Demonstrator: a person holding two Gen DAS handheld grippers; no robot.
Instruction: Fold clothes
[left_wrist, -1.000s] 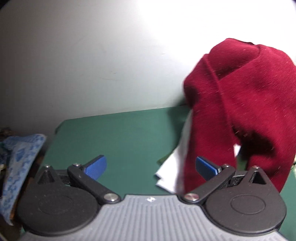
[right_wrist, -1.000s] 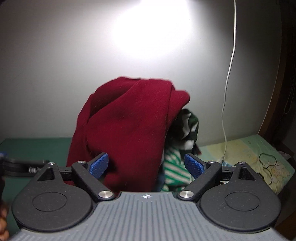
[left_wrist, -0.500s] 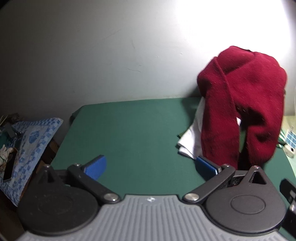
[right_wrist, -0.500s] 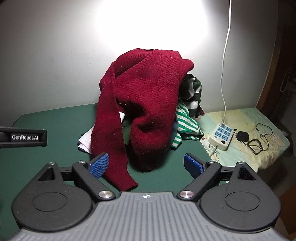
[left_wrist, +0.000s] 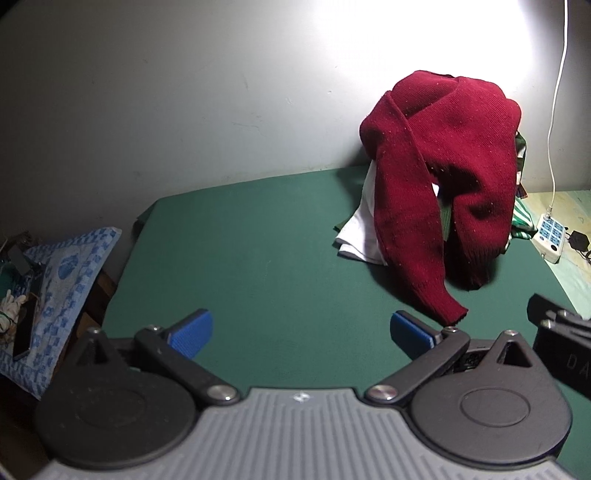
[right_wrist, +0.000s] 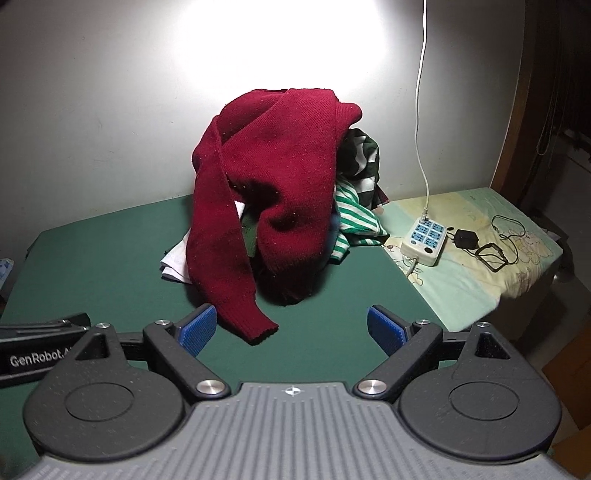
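Our left gripper (left_wrist: 300, 329) and right gripper (right_wrist: 291, 328) both gape empty; the heaped red sweater (right_wrist: 273, 177) lies beyond our fingers, its sleeve cuff (right_wrist: 260, 330) nearest.

Red sweater (right_wrist: 280, 177) atop heap, sleeve hanging

My left wrist view looking across the table (left_wrist: 258, 258) from its near edge, my right wrist view alongside, both sharing the red sweater (right_wrist: 280, 177) pile at the far edge.

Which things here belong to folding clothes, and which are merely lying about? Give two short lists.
Belongs to the job: red sweater, green striped garment, white garment, green table, left gripper, right gripper.

Lying about: power strip, charger, blue patterned cloth.
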